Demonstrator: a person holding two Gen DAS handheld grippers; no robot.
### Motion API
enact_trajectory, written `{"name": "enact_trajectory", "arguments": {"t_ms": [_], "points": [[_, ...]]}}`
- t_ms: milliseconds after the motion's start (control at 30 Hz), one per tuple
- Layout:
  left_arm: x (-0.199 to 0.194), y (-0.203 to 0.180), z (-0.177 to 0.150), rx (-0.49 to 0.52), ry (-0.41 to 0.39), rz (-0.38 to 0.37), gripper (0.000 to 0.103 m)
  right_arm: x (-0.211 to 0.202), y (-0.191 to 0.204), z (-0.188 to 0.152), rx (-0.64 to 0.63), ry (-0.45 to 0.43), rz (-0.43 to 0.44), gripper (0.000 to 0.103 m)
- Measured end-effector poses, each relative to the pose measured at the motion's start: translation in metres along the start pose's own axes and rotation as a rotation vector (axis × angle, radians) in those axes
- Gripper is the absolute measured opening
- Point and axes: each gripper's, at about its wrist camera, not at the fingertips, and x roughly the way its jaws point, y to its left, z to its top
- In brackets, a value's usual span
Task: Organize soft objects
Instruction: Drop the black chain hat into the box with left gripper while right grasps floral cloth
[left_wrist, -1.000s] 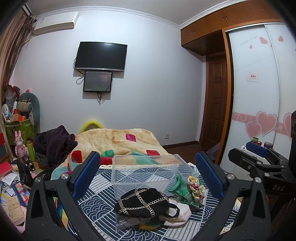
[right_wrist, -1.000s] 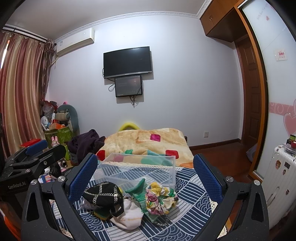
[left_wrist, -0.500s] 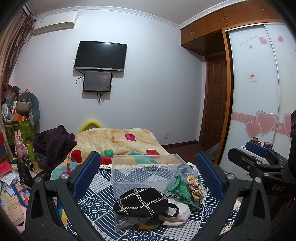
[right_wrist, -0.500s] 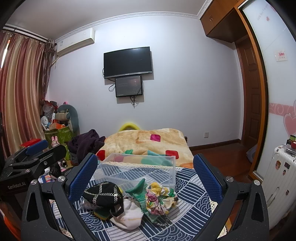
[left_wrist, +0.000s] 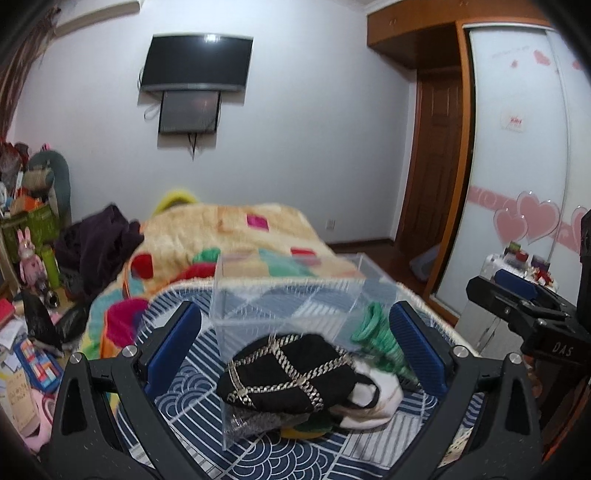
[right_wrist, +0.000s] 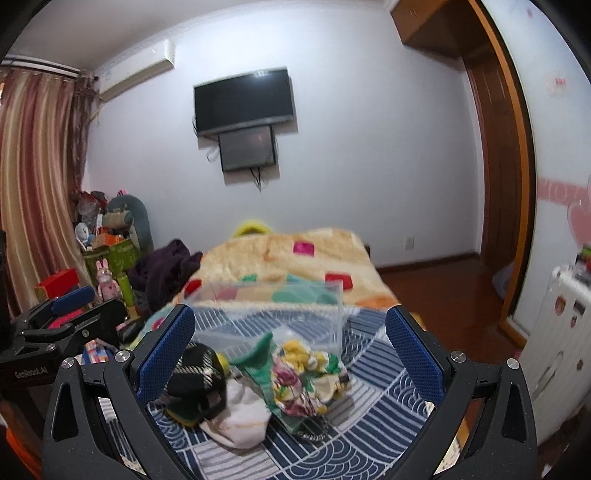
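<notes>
I have the left gripper (left_wrist: 295, 343) over the bed, its blue fingers (left_wrist: 173, 343) spread wide and holding nothing; between them sits the black hat with chain trim (left_wrist: 284, 373), lying on a white cloth (left_wrist: 376, 395) on the blue patterned spread (left_wrist: 184, 398). My right gripper (right_wrist: 290, 350) also has its fingers wide apart and bare, framing the floral fabric (right_wrist: 306, 376) and green piece (right_wrist: 258, 354) beside the hat. The clear plastic box (left_wrist: 280, 295) stands just behind the pile
</notes>
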Motion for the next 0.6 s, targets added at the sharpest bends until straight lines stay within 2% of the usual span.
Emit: {"name": "enact_trajectory", "arguments": {"t_ms": [200,433,500,567,600], "points": [[0.038,0.011,-0.023,-0.044,0.121,-0.004,0.103,0.028,-0.012,-0.019,0.022,0.103,-0.024,0.101],[0.063,0.022,-0.039,-0.086,0.191,-0.008,0.102,0.049,-0.024,-0.037,0.069,0.22,-0.019,0.084],[0.066,0.025,-0.042,-0.096,0.2,-0.022,0.096,0.053,-0.026,-0.042,0.082,0.245,-0.007,0.081],[0.07,0.029,-0.044,-0.114,0.22,-0.05,0.084,0.058,-0.028,-0.045,0.093,0.267,0.005,0.074],[0.071,0.029,-0.044,-0.121,0.226,-0.056,0.082,0.059,-0.029,-0.047,0.1,0.282,0.013,0.073]]}}
